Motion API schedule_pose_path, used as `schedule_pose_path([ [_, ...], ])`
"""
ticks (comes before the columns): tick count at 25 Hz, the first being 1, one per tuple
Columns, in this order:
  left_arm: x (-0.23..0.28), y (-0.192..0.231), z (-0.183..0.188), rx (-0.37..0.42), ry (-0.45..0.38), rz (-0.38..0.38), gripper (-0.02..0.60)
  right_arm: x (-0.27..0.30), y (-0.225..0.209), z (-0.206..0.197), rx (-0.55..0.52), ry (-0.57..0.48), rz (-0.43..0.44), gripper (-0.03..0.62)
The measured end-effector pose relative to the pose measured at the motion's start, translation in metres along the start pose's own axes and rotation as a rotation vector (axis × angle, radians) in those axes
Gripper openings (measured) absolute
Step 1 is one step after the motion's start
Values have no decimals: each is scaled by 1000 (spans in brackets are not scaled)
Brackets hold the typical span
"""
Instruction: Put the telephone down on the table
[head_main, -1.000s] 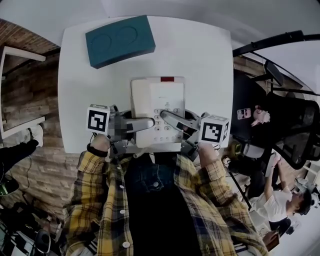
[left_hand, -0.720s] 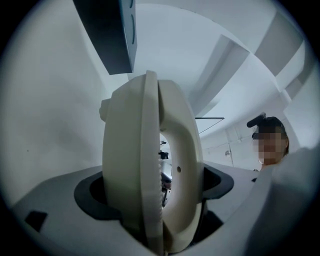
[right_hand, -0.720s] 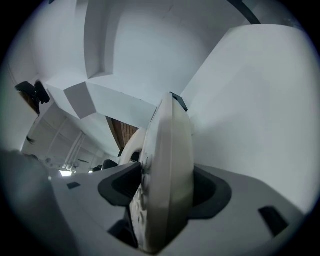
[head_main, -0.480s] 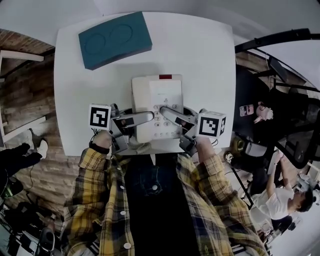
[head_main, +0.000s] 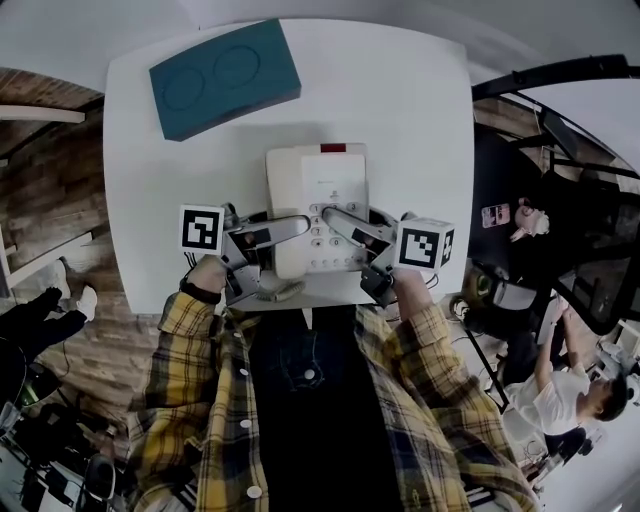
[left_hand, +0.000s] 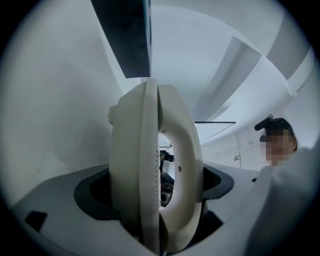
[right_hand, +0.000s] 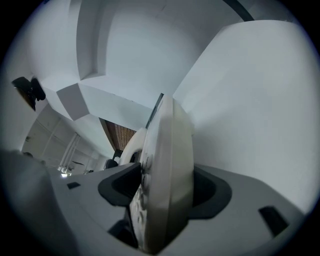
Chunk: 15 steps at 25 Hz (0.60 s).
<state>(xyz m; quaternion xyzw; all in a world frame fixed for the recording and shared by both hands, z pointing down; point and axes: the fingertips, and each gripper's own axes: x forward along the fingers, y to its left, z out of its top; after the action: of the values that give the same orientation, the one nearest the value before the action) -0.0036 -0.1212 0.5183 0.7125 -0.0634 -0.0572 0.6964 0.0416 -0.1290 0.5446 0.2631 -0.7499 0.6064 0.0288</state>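
White table (head_main: 400, 120), teal box (head_main: 225, 78) well beyond telephone (head_main: 320, 180) in pinch of left hand-held gripper (head_main: 290, 250), right hand-held gripper (head_main: 348, 248).

Items counted: one telephone (head_main: 317, 190), one table (head_main: 400, 120) and one teal block (head_main: 225, 78), which had two round recesses. There were two grippers, the left gripper (head_main: 303, 222) and the right gripper (head_main: 328, 214), and two marker cubes (head_main: 200, 229), one per gripper. Two persons were seen: one operator (head_main: 300, 420) and one bystander (head_main: 585, 400).
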Motion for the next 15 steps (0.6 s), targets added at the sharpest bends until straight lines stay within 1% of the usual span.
schedule_pose_path([
  [15, -3, 14, 3, -41, -51, 63, 433, 2, -10, -2, 20, -12, -41, 272],
])
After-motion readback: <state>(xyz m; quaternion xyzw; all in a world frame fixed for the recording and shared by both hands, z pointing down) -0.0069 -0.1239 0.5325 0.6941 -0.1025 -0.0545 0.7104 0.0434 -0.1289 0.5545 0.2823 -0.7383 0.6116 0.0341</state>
